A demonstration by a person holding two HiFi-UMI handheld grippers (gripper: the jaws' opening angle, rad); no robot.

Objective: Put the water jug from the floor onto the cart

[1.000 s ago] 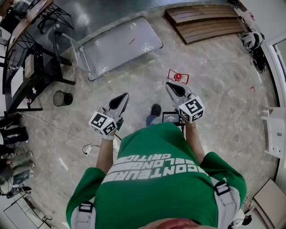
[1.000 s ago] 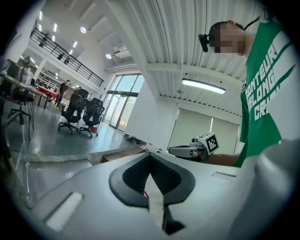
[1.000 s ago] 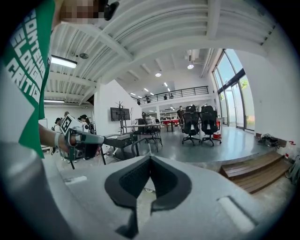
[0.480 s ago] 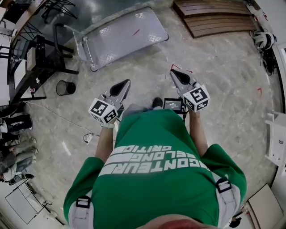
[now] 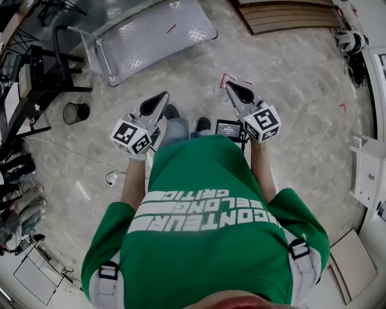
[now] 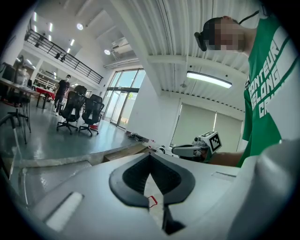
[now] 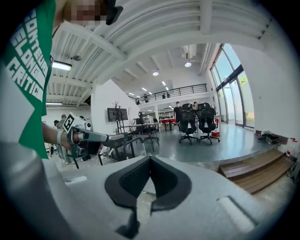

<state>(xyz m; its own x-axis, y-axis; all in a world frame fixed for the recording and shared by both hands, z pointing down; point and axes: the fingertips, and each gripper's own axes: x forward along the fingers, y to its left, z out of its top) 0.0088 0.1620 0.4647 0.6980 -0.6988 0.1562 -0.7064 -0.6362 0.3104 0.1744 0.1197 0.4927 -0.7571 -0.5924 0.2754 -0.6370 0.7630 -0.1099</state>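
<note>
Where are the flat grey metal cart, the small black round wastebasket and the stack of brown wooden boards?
Flat grey metal cart (image 5: pixel 151 42): head view, bare deck.
Small black round wastebasket (image 5: pixel 75 113): head view, open top.
Stack of brown wooden boards (image 5: pixel 289 18): head view, top board.

The cart (image 5: pixel 151 36) and wooden steps (image 5: pixel 289 15) have slid toward the head view's top edge; the bin (image 5: pixel 75 112) has shifted up too. The red-capped thing inside the red floor mark (image 5: pixel 228 78) is now hidden behind the right gripper (image 5: pixel 231 87); a second shoe (image 5: pixel 172 111) shows.
</note>
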